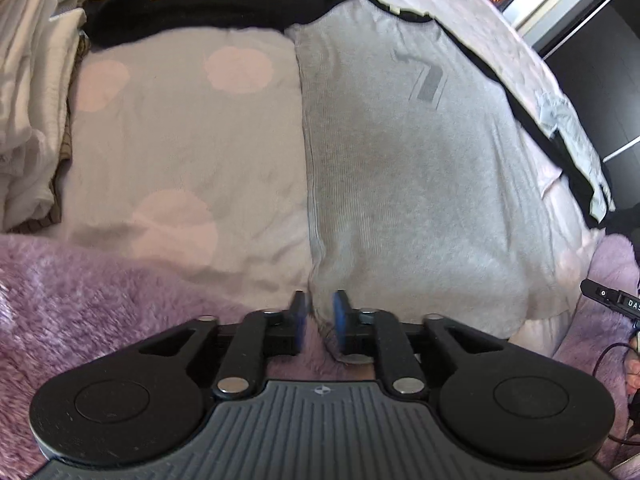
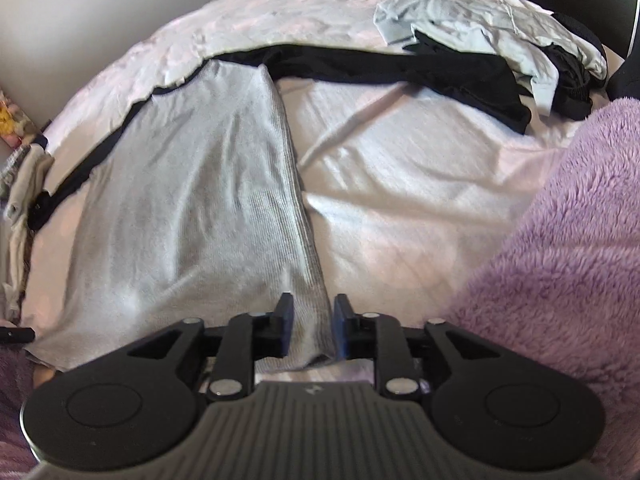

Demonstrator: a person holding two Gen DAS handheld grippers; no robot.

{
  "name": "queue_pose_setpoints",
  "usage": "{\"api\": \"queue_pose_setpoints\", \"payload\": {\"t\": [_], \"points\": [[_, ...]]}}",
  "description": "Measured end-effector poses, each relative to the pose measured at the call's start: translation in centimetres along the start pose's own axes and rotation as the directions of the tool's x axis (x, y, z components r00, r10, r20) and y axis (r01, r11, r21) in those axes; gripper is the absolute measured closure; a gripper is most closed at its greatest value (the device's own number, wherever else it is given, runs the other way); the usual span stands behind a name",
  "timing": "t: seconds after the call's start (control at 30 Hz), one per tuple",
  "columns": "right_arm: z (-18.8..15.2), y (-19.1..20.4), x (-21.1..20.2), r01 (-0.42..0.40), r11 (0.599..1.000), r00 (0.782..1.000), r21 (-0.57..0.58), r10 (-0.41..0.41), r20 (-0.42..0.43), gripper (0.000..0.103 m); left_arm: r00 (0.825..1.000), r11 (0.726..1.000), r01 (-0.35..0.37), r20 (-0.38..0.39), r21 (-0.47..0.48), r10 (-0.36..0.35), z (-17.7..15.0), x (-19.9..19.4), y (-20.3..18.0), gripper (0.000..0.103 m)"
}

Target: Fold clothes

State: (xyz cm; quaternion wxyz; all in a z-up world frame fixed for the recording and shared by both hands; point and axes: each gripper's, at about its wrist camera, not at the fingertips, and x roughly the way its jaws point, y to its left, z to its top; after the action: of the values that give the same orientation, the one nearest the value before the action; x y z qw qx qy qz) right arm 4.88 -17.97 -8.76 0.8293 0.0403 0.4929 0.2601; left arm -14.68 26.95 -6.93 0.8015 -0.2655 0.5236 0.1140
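A grey shirt with black sleeves (image 1: 412,152) lies flat on the bed, its left sleeve stretched across the far side. My left gripper (image 1: 319,312) has the shirt's near left hem corner between its blue pads, jaws narrowly apart around the cloth. In the right wrist view the same grey shirt (image 2: 192,208) lies to the left, and my right gripper (image 2: 312,320) has the near right hem corner between its pads, jaws also close around the fabric. The black right sleeve (image 2: 400,68) runs across the far side.
A polka-dot bedsheet (image 1: 180,152) covers the bed. A purple fluffy blanket (image 2: 560,248) lies at the near side. Cream clothes (image 1: 28,92) are stacked at the left. A pale blue garment pile (image 2: 480,28) lies at the far right. Dark furniture (image 1: 592,56) stands beyond the bed.
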Motion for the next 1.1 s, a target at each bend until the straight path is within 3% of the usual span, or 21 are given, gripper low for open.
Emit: {"api": "queue_pose_setpoints", "payload": {"t": [0.17, 0.37, 0.63, 0.73, 1.0, 1.07, 1.1], "points": [[2.5, -2.4, -1.3, -0.029, 0.993, 0.990, 0.116, 0.013, 0.139, 0.067, 0.997, 1.000, -0.019, 0.078, -0.013, 0.020, 1.9, -1.2, 0.2, 0.080], [6.7, -7.3, -1.6, 0.081, 0.973, 0.959, 0.218, -0.136, 0.251, 0.067, 0.990, 0.998, -0.067, 0.121, -0.009, 0.068, 4.9, -0.7, -0.1, 0.078], [12.0, -11.5, 2.6, 0.125, 0.955, 0.956, 0.270, -0.189, 0.226, 0.066, 0.991, 0.996, -0.088, 0.101, 0.012, 0.086, 7.9, 2.1, -1.3, 0.073], [13.6, -11.9, 4.8, 0.136, 0.951, 0.955, 0.278, -0.201, 0.220, 0.057, 0.990, 0.994, -0.108, 0.088, 0.013, 0.106, 8.8, 3.5, -1.6, 0.071], [15.1, -13.0, 9.9, 0.198, 0.941, 0.955, 0.273, -0.248, 0.163, 0.057, 0.992, 0.993, -0.115, 0.041, -0.022, 0.115, 9.8, 6.0, -1.4, 0.067], [15.0, -13.2, 10.1, 0.204, 0.939, 0.952, 0.278, -0.256, 0.168, 0.062, 0.992, 0.993, -0.118, 0.032, -0.027, 0.118, 9.8, 6.4, -1.3, 0.067], [14.9, -13.5, 9.8, 0.197, 0.934, 0.952, 0.299, -0.256, 0.171, 0.073, 0.992, 0.993, -0.118, 0.030, -0.028, 0.119, 9.9, 6.6, -1.2, 0.067]]}}
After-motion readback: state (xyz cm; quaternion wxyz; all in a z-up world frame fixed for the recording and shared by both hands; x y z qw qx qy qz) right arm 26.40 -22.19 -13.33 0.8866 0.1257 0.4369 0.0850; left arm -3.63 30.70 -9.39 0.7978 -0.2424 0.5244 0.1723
